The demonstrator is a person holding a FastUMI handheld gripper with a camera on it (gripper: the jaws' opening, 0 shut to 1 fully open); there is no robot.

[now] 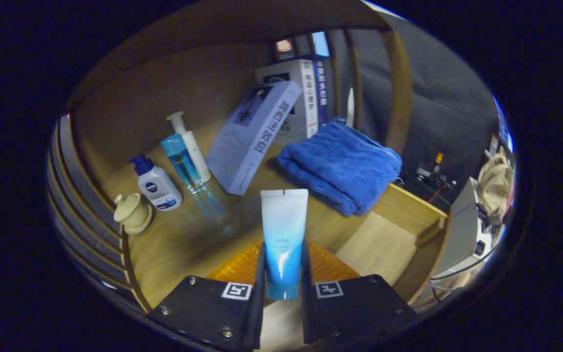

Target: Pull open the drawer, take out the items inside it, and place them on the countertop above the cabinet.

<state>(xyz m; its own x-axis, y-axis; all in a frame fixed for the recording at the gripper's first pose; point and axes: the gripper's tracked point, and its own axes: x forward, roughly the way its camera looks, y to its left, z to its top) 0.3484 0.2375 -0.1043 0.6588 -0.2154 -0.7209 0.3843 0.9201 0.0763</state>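
My gripper (284,252) is shut on a white-and-blue tube (284,220), which stands up between the fingers with its flat crimped end pointing away from me. It hangs over the front of the wooden countertop (188,234). Under the fingers lies an orange ribbed thing (333,266), partly hidden by them. To the right and lower down is the pale wooden inside of the pulled-out drawer (384,244); the part I can see holds nothing.
On the countertop beyond the tube are a folded blue towel (342,166), a leaning book (252,137) against upright books (306,93), a clear blue pump bottle (184,166), a white bottle with dark cap (158,188) and a cream lidded cup (132,212). A grey box (462,230) with cables stands right.
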